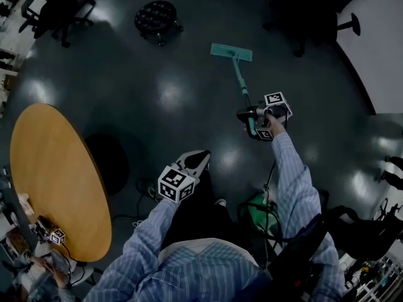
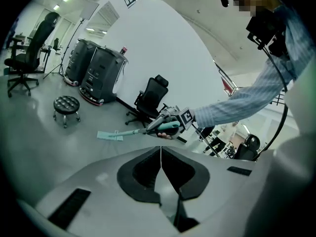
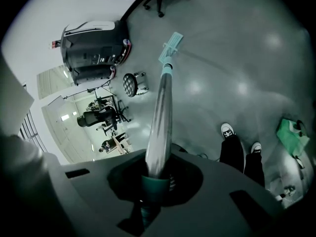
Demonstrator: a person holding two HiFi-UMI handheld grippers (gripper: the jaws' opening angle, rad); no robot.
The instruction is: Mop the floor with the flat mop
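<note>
The flat mop's teal head [image 1: 231, 52] lies flat on the dark floor ahead of me, and its pole [image 1: 241, 83] slopes back toward my right hand. My right gripper [image 1: 247, 114] is shut on the teal handle. In the right gripper view the pole [image 3: 160, 112] runs out from between the jaws of my right gripper [image 3: 153, 174] to the mop head [image 3: 171, 46]. My left gripper [image 1: 200, 159] hangs low in front of my legs, apart from the mop. In its own view my left gripper [image 2: 161, 152] has its jaws together with nothing in them, and the mop head [image 2: 109, 136] shows beyond.
A round wooden table [image 1: 56, 181] stands at my left. A black stool [image 1: 157, 17] and office chairs [image 1: 60, 5] [image 1: 315, 11] ring the far floor. A green object [image 1: 258, 209] and cables lie by my feet. Dark machines [image 2: 96, 73] stand by a white wall.
</note>
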